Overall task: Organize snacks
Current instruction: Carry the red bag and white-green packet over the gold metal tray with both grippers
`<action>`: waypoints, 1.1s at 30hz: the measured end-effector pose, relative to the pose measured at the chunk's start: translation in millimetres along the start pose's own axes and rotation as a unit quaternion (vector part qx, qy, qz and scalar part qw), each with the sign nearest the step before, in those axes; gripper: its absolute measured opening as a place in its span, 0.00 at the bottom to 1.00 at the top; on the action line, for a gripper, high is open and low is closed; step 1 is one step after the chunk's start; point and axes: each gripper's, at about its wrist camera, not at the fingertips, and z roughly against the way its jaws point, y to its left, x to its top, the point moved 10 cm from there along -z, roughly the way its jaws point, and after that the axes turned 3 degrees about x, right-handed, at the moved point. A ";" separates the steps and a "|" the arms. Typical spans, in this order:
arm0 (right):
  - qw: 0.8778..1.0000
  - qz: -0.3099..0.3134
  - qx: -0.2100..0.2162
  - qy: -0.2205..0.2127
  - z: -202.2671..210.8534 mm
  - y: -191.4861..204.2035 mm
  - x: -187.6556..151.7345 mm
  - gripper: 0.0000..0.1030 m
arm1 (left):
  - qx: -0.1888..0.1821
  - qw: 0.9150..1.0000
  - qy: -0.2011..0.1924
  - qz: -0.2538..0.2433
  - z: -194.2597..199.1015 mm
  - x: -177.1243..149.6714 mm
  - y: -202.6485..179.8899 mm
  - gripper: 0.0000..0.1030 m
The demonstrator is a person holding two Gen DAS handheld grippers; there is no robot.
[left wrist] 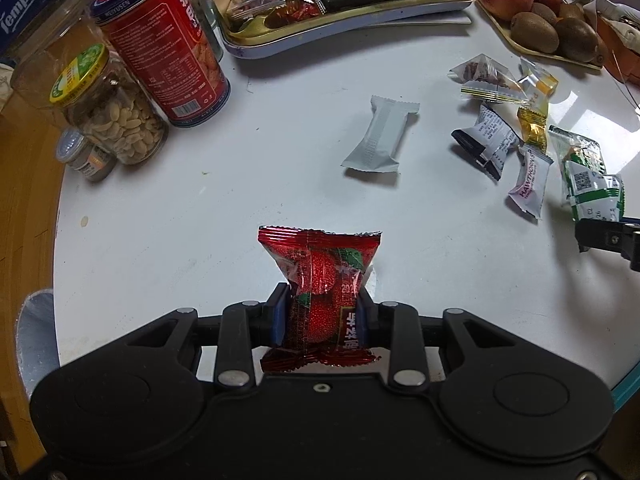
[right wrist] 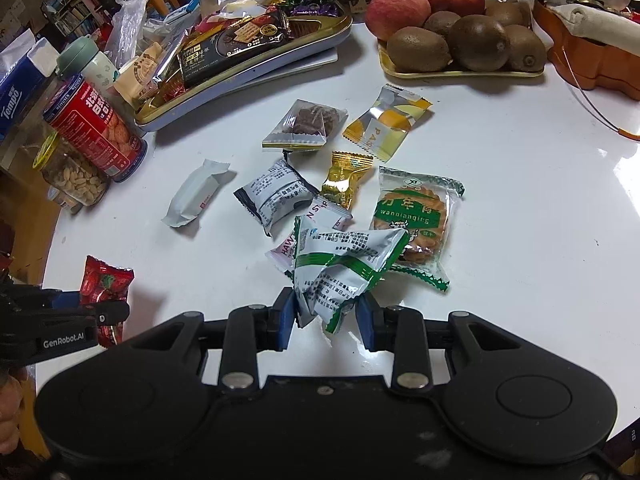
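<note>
My left gripper [left wrist: 322, 312] is shut on a red strawberry-print snack packet [left wrist: 324, 276], held above the white table near its front edge; the packet also shows in the right wrist view [right wrist: 105, 284]. My right gripper [right wrist: 326, 312] is shut on a crumpled green-and-white snack packet [right wrist: 344, 264], over the loose pile. A plain white bar packet [left wrist: 378, 138] lies alone mid-table. Several loose snacks lie at the right: a black-and-white packet [right wrist: 276, 196], a gold candy [right wrist: 345, 178], a green biscuit pack [right wrist: 416, 216]. The gold snack tray [right wrist: 340, 26] sits at the back.
A red biscuit tin [left wrist: 160, 44] and a peanut jar [left wrist: 108, 112] stand at the left table edge. A fruit tray with apples and kiwis [right wrist: 460, 72] is at the back right. An orange holder [right wrist: 588, 64] stands far right. A Tempo tissue box [left wrist: 24, 12] is far left.
</note>
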 end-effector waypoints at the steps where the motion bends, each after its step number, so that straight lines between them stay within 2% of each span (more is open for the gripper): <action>1: 1.000 0.002 0.000 -0.002 2.5 -1.3 -0.5 0.34 | 0.002 1.000 0.000 0.003 0.7 -0.6 0.4 0.39; 9: 1.000 0.012 0.007 -0.011 26.2 -10.3 -6.9 0.34 | 0.003 1.000 -0.013 0.022 21.7 -11.7 -17.0 0.39; 15: 0.999 0.016 0.029 -0.022 57.0 -12.0 -13.7 0.34 | -0.020 0.998 -0.019 0.052 43.9 -31.1 -35.0 0.39; 21: 0.998 0.031 0.039 -0.031 87.5 -12.8 -26.3 0.34 | -0.033 0.997 -0.029 0.062 60.9 -53.1 -53.0 0.39; 27: 0.998 0.044 0.041 -0.028 112.9 -20.5 -48.4 0.34 | -0.038 0.996 -0.039 0.065 77.7 -69.7 -67.8 0.39; 33: 0.997 0.059 0.046 -0.008 132.0 -25.0 -86.8 0.34 | -0.055 0.995 -0.044 0.075 95.0 -91.7 -86.4 0.39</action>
